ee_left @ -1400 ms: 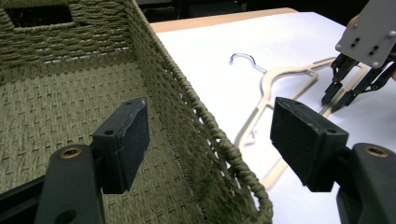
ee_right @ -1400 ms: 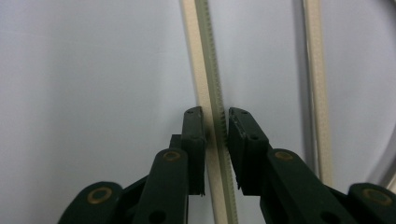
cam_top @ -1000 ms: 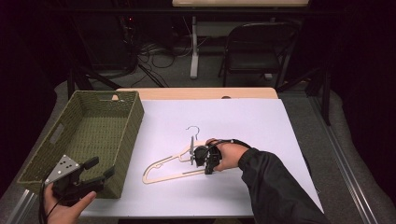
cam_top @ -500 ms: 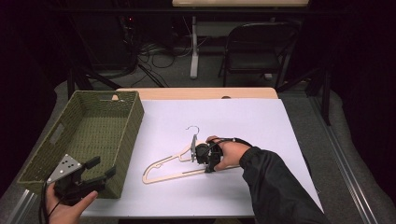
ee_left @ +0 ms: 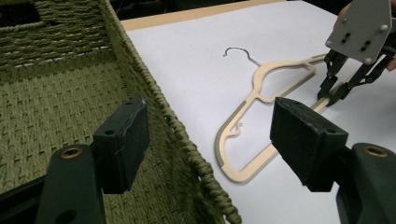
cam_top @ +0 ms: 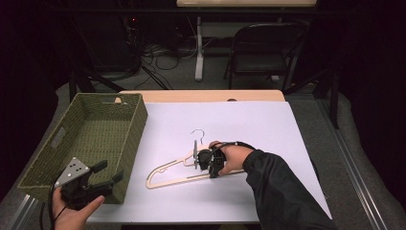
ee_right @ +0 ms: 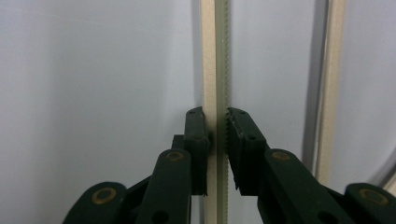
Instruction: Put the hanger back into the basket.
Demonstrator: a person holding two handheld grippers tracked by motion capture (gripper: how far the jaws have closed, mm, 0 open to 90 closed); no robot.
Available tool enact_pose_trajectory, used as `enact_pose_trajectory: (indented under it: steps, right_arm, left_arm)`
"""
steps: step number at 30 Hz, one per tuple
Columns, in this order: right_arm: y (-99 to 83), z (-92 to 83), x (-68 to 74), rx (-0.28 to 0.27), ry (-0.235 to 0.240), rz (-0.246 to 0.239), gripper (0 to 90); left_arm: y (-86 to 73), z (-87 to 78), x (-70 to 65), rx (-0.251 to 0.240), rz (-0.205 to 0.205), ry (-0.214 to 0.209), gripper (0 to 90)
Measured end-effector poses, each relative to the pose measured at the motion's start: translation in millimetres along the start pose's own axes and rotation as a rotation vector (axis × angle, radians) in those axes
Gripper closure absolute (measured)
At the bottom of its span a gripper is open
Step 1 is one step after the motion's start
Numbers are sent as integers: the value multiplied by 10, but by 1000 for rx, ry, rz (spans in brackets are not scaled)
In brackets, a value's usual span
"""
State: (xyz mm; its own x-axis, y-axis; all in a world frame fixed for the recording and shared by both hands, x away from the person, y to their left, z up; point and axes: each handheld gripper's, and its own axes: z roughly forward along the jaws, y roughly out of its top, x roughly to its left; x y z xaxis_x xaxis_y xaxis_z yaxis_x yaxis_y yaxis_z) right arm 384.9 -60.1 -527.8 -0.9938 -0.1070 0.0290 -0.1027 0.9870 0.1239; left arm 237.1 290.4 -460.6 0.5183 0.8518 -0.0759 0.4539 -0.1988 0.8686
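A cream hanger (cam_top: pixel 179 167) lies flat on the white desk (cam_top: pixel 268 124), just right of the green woven basket (cam_top: pixel 91 139). The right hand-held gripper (cam_top: pixel 203 159) has its jaws closed down around the hanger's bottom bar; in the right gripper view they sit on either side of the bar (ee_right: pixel 215 70), apparently pinching it, though a slight gap may remain on the toothed side. The left hand-held gripper (cam_top: pixel 93 184) hovers wide open and empty at the basket's near corner. The bar is thin, so a loose pinch could let it slip or swing on lifting, and the wire hook (ee_left: pixel 238 52) may snag the basket rim.
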Motion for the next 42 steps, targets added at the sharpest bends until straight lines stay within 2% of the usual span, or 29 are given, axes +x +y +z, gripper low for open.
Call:
enact_pose_trajectory:
  steps: [4,11,15,19,22,28,33,37,39,41,42]
  right_arm:
    - [9,-4,32,6,-15,-12,798]
    - [6,-27,75,-4,-70,-28,801]
    - [2,-68,114,-13,-120,-27,801]
    - [3,-78,185,-2,-168,-49,801]
    - [-2,-91,260,-2,-212,-67,801]
    - [-51,-145,427,-40,-292,-80,801]
    - [-97,-189,600,-42,-373,-99,801]
    - [-127,-213,727,-49,-437,-125,800]
    - [-136,-209,772,-59,-451,-130,800]
    - [-139,-192,810,-61,-461,-147,800]
    - [-137,-193,832,-47,-466,-150,800]
  left_arm:
    - [13,37,-38,5,10,-10,285]
    - [32,94,-96,13,23,-26,285]
    - [38,136,-133,23,31,-35,285]
    - [45,194,-180,34,39,-51,285]
    - [59,234,-240,42,56,-59,285]
    - [135,302,-413,46,95,-100,285]
    - [216,477,-553,65,122,-136,285]
    - [257,715,-650,101,115,-166,285]
    - [282,837,-686,111,127,-182,292]
    - [305,959,-696,117,122,-194,293]
    - [321,1032,-691,126,122,-196,293]
